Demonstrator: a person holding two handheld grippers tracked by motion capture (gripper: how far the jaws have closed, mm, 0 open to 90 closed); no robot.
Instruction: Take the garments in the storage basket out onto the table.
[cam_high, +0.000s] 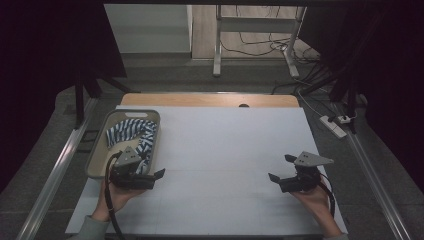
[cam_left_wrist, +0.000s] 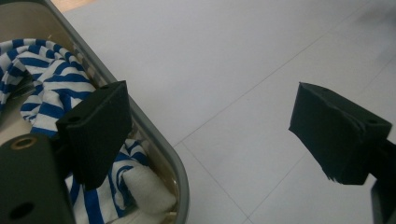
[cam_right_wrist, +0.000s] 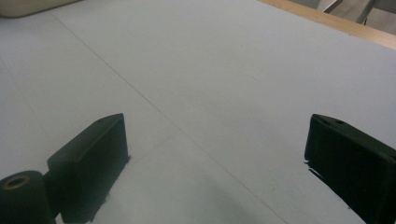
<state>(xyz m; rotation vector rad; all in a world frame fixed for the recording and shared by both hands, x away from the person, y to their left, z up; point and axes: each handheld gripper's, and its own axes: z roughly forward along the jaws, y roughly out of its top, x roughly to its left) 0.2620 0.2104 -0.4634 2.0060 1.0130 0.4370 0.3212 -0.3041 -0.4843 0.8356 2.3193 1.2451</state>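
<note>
Hovering just over the near corner of the tray (cam_high: 98, 150), the left gripper (cam_high: 159, 173) has its jaws spread wide with nothing between them; in the left gripper view one jaw hangs above the cloth and the other above bare bench, so the tray's rim runs between the two. The right gripper (cam_high: 280, 169) waits well apart on the other side, low over the white bench (cam_high: 225, 150), its jaws wide and empty as well.

The blue-and-white striped cloth (cam_high: 131, 131) lies crumpled inside the beige tray at the left edge of the bench, bunched toward the near and right-hand side, with a plain white fold (cam_left_wrist: 149, 191) showing beside the stripes in the left gripper view.

To my eye this is the reach before the pick: nothing is gripped yet, and the cloth has not left the tray. The next move looks to call for the left gripper to shift over the rim, drop both jaws onto a raised fold of the cloth, close on it, and lift it clear without catching the tray's edge.
</note>
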